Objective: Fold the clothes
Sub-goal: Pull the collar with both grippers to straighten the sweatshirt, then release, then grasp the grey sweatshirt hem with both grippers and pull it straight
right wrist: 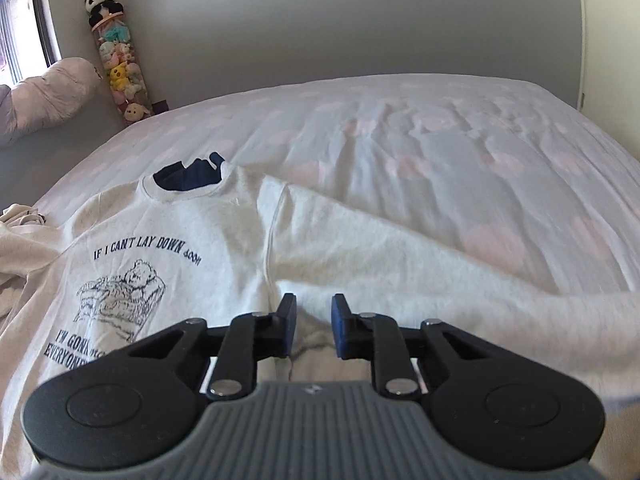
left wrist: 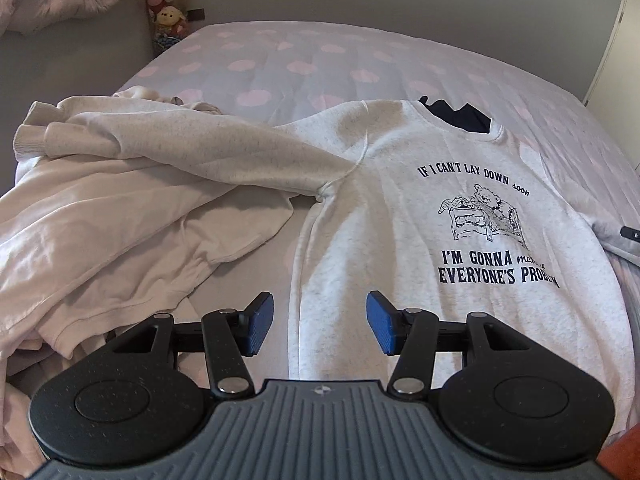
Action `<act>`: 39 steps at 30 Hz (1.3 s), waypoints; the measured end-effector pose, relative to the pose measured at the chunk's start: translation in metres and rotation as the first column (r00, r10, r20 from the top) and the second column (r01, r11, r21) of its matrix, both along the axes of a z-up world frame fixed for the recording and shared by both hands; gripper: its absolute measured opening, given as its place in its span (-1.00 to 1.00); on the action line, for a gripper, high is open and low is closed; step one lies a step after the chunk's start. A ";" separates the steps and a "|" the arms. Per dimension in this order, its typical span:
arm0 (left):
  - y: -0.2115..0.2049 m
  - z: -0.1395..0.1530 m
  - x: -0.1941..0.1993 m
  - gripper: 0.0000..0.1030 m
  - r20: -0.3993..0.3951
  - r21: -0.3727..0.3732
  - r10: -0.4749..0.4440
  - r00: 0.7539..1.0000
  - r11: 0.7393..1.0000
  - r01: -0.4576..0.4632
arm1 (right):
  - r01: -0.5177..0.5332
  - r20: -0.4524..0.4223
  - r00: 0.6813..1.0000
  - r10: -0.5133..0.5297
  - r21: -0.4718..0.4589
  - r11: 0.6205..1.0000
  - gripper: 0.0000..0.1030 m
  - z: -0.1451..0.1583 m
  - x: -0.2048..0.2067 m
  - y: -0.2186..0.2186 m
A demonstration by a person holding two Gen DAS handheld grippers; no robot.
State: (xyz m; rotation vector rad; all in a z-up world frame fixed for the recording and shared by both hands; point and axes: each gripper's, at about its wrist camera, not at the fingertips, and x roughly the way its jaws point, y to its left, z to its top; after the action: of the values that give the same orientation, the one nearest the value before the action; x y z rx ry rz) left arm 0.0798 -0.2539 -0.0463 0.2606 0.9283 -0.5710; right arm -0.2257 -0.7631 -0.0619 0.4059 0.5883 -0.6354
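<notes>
Two claws were up: your left claw (left wrist: pixel 319 322) hung apart and empty over the printed sweatshirt (left wrist: pixel 420 216), spread face-up on the bed (left wrist: pixel 304 60). Your right claw (right wrist: pixel 313 326) was narrowed at the armpit; can't tell if it pinched cloth. Likely the sleeve-fold step: next, grip the right sleeve (right wrist: pixel 420 256) and bring it across the chest.

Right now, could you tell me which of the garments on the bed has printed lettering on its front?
The grey sweatshirt lying flat, with navy text and a bear drawing. The cream garment crumpled beside it shows no print.
</notes>
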 end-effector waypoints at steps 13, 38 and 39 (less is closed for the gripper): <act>-0.004 -0.031 0.010 -0.03 -0.094 0.081 0.058 0.994 0.995 -0.050 | -0.026 -0.093 0.995 0.038 0.121 0.992 -1.00 -0.076 0.022 -0.025; 0.053 -0.117 0.008 -0.81 -0.480 0.060 -0.110 0.870 0.986 0.158 | 0.076 -0.140 0.990 -0.031 0.327 0.942 -0.68 -0.041 -0.151 0.135; 0.057 -0.113 0.008 -0.82 -0.475 0.059 -0.110 0.873 0.986 0.156 | 0.076 -0.137 0.990 -0.031 0.335 0.939 -0.62 -0.041 -0.152 0.137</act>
State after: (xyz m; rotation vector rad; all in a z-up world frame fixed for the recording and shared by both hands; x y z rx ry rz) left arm 0.0882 -0.1966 -0.1594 0.2791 1.4221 -0.7366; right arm -0.3775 -0.6262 -0.1025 0.7107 0.8181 -0.6163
